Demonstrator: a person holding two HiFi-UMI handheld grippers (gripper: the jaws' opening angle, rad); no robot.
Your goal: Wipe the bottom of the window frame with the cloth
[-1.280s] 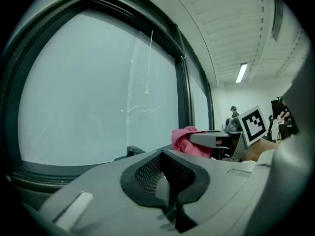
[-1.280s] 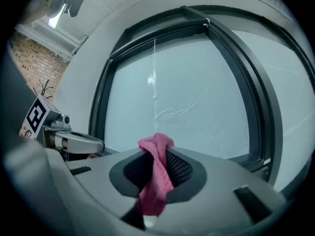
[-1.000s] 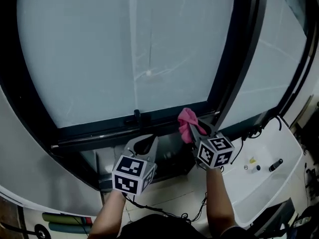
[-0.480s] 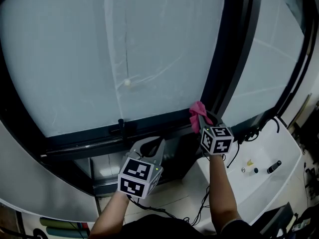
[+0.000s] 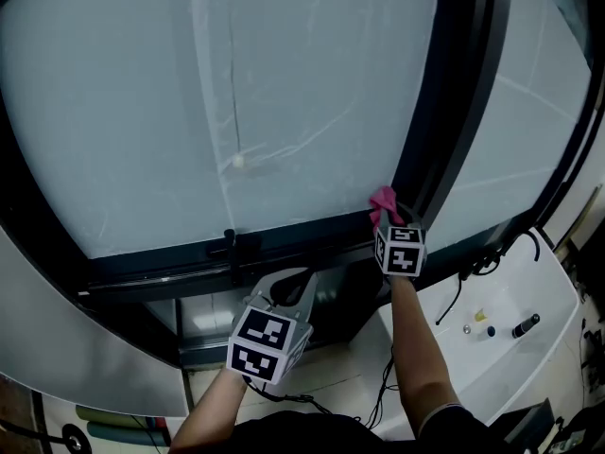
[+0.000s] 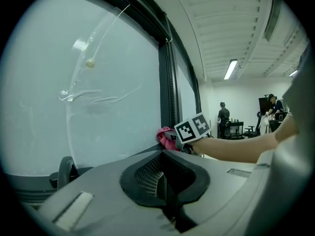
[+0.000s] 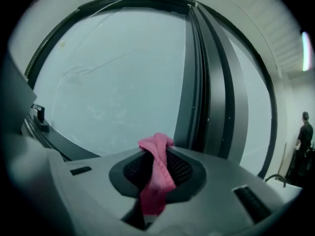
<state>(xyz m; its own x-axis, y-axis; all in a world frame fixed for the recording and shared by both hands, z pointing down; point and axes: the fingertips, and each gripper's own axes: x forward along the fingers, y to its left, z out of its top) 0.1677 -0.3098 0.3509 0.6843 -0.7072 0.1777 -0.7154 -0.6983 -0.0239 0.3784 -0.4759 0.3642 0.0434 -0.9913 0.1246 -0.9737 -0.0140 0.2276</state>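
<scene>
Fingers, head view: the right gripper (image 5: 387,218) is clamped on the pink cloth (image 5: 382,200). It holds the cloth at the right end of the window frame (image 5: 189,258) bottom rail, just beside the dark upright post (image 5: 444,112). Cloth and rail appear to touch. The left gripper (image 5: 288,287) hangs lower, under the rail and apart from it.
Fingers, left gripper view: the jaws are together with nothing between them. The cloth (image 6: 164,134) shows ahead, at the far end of the rail.
Fingers, right gripper view: the jaws pinch a twisted fold of cloth (image 7: 156,166), and its top bunch pokes out toward the glass (image 7: 113,82).
Step, as judged: the wipe is at its start, with the cloth in the right corner.
Next move: probably a steady drag leftward along the rail with the cloth pressed down. The small handle (image 5: 230,244) on the rail lies in that path.
</scene>
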